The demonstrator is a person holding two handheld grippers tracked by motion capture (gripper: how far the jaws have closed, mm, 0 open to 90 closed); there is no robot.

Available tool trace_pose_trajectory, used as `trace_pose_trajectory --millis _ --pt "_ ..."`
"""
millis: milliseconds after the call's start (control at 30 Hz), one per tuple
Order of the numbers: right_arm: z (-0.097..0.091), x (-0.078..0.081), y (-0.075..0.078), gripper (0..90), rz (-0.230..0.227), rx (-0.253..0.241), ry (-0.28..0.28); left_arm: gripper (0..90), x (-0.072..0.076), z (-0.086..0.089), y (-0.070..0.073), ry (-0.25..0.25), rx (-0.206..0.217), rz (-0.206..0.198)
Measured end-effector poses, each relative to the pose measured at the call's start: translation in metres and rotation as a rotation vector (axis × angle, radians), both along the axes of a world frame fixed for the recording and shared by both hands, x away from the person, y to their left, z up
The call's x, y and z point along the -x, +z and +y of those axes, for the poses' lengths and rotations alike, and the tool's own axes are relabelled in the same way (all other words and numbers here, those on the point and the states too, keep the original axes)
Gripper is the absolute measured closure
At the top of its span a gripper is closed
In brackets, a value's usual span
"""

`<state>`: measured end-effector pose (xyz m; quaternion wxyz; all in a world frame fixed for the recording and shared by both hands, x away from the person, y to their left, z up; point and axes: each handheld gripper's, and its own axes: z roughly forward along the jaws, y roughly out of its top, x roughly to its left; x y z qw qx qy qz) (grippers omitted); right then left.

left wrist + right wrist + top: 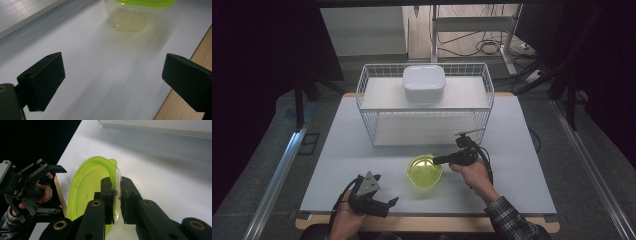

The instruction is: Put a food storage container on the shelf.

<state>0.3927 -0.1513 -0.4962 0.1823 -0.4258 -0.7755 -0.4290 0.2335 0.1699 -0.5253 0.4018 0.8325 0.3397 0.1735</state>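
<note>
**Right gripper pinches the bowl's rim; left gripper rests open at the table edge**

The right hand (474,175) reaches in from the lower right, forearm in a plaid sleeve, and holds the right gripper (438,160) roughly level, pointing left at the bowl (424,171). In the right gripper view its two black jaws are drawn close together with the bowl's wall (116,185) clamped between them, one pad inside the rim, one outside.

The green, see-through bowl sits on the white table (362,155), near its front and just in front of the wire basket (372,95). A white box (424,83) lies in the basket's upper level.

The left hand (343,219) lies at the table's near edge, palm up under the left gripper (388,205), which points right. Its jaws stand wide apart with nothing between them, bare table beneath. It is well apart from the bowl.

The left gripper view cuts off the bowl (130,15) at the top, leaving its lower wall and part of the rim. The right gripper hides the near part of the bowl in its own view, so its base there cannot be made out. Dark surroundings swallow the room at both sides.
</note>
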Motion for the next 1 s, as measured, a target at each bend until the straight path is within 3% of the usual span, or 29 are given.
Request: trace_pose_trajectory --millis 400,1000 --pt "-0.008 0.004 0.014 81.9 -0.015 -0.071 -0.015 3.8 0.0 0.002 0.001 0.017 0.015 -0.008" --pt "-0.018 0.01 0.061 81.9 -0.086 -0.13 -0.039 2.2 -0.001 0.004 0.001 0.032 0.022 -0.007"
